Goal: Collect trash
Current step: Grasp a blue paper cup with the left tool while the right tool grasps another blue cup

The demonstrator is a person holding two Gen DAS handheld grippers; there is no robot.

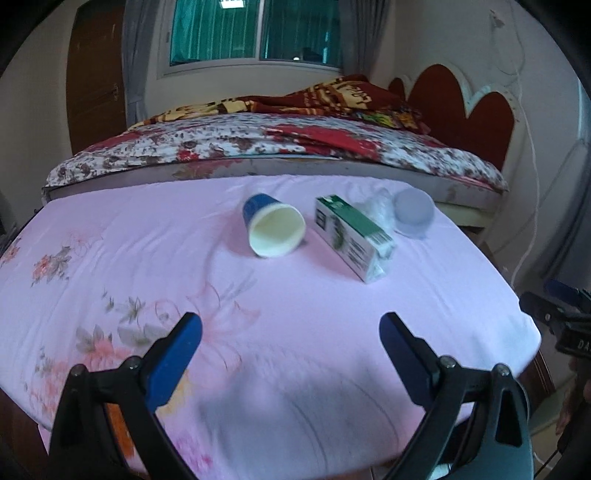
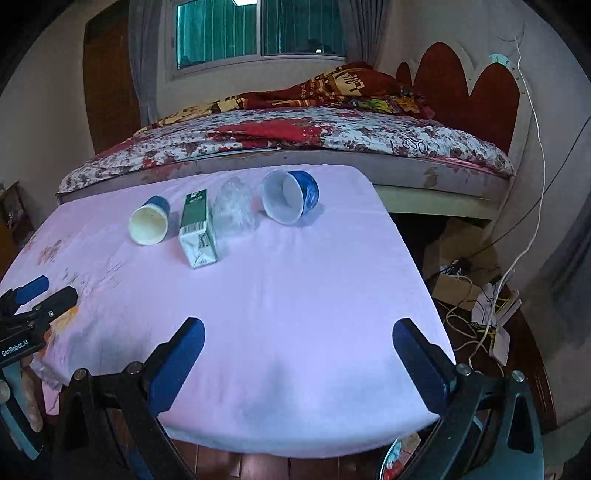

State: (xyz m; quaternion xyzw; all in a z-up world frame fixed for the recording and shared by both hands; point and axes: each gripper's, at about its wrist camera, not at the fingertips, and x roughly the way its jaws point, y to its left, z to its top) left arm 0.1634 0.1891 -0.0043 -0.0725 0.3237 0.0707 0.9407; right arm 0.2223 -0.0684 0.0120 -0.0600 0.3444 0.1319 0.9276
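Note:
On the pink floral cloth (image 1: 295, 314) (image 2: 295, 314) a blue paper cup (image 1: 275, 230) (image 2: 149, 221) lies on its side, mouth toward me. Right of it lies a green and white carton (image 1: 351, 236) (image 2: 197, 230), then a crumpled clear plastic wrap (image 1: 376, 208) (image 2: 234, 208), then a tipped blue bowl-shaped cup (image 1: 413, 212) (image 2: 290, 197). My left gripper (image 1: 291, 328) is open, well short of the cup, nothing between its blue pads. My right gripper (image 2: 299, 336) is open too, over the near right part of the cloth. The left gripper (image 2: 44, 291) shows at the left edge of the right wrist view.
A bed with a floral quilt (image 1: 277, 144) (image 2: 295, 140) and a red headboard (image 2: 465, 85) lies behind the table. Right of the table, cables and boxes (image 2: 476, 306) clutter the floor. A window (image 1: 255, 29) is in the far wall.

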